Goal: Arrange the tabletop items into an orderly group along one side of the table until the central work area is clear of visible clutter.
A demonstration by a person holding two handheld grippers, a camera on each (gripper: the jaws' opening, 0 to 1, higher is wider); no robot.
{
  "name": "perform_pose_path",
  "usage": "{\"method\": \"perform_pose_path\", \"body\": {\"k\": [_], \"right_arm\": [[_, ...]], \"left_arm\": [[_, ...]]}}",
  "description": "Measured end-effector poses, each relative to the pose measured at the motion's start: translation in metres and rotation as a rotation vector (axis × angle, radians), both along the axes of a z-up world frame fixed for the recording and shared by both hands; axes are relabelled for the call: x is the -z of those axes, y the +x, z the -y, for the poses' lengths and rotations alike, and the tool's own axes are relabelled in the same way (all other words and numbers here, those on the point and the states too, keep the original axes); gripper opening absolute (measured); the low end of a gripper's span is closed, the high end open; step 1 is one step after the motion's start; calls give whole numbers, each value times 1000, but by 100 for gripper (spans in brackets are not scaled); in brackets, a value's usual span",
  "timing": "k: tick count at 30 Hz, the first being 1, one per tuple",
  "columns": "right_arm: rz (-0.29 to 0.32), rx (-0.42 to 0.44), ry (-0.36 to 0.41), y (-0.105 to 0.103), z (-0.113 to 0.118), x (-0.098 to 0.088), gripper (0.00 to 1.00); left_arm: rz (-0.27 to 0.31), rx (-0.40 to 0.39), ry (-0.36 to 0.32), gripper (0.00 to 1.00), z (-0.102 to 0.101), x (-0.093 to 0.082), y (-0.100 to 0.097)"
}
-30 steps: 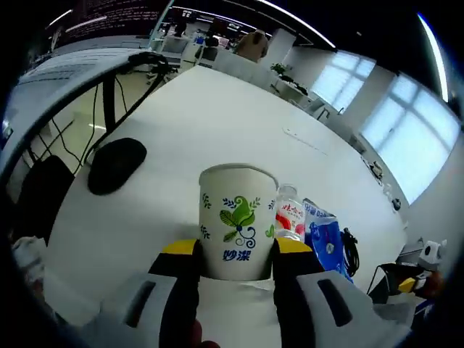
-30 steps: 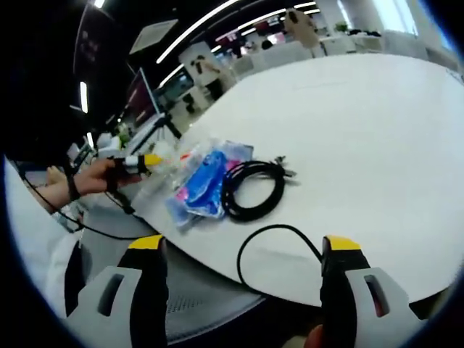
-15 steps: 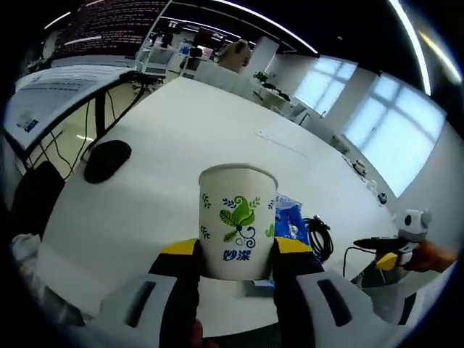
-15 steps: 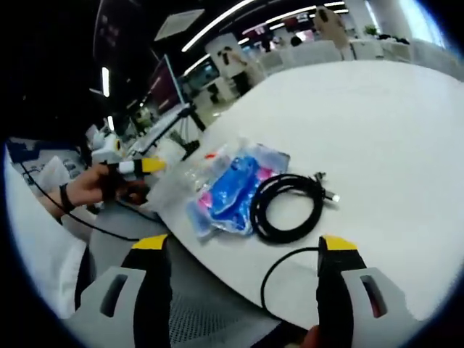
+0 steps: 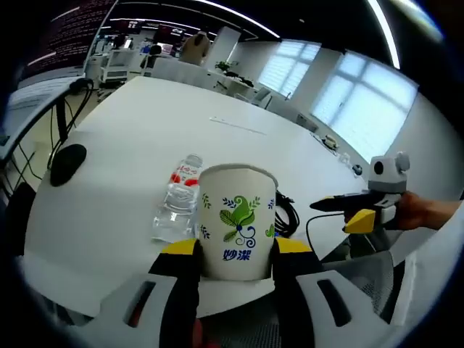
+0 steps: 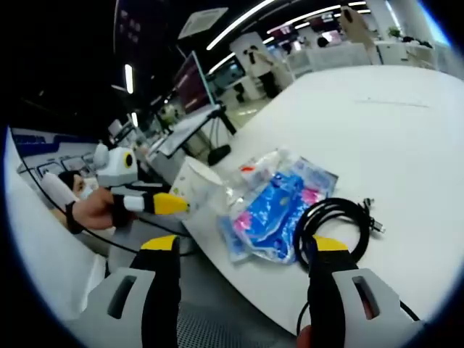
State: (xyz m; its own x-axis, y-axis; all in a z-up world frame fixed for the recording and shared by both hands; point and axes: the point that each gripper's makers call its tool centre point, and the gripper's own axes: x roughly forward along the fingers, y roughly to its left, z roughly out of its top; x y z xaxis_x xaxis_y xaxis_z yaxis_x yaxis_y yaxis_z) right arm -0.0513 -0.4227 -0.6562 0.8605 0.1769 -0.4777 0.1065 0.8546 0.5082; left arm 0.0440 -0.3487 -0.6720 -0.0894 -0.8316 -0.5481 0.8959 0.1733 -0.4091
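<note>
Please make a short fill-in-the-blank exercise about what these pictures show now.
1. The left tool is shut on a paper ____.
2. The coiled cable on the white table is ____ in colour.
3. The cap of the plastic water bottle is ____.

Missing words: cup; black; white

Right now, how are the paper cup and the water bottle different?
The paper cup stands upright, clamped in the left gripper; the water bottle lies on its side on the table, free. The cup is opaque white with green leaves; the bottle is clear with a red label.
</note>
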Motion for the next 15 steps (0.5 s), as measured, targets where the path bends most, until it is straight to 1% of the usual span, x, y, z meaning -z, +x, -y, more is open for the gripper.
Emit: {"method": "perform_pose_path", "body": {"k": [3,4,6,9,15], "right_arm": [[15,-26,-3,8,-6,-6,66],[22,-36,-2,10,-8,-8,65],[38,-53,6,14,-13,-13,62],[59,-93,23,22,-23,-18,59],[64,-141,38,29,-36,-18,53]], "left_arm": [[7,43,-6,38,0,0,-11],[19,70,-4,38,0,1,-15],[35,96,4,38,0,2,-19],[23,122,-4,38,1,2,-28],[30,176,-12,38,3,-1,-40]]}}
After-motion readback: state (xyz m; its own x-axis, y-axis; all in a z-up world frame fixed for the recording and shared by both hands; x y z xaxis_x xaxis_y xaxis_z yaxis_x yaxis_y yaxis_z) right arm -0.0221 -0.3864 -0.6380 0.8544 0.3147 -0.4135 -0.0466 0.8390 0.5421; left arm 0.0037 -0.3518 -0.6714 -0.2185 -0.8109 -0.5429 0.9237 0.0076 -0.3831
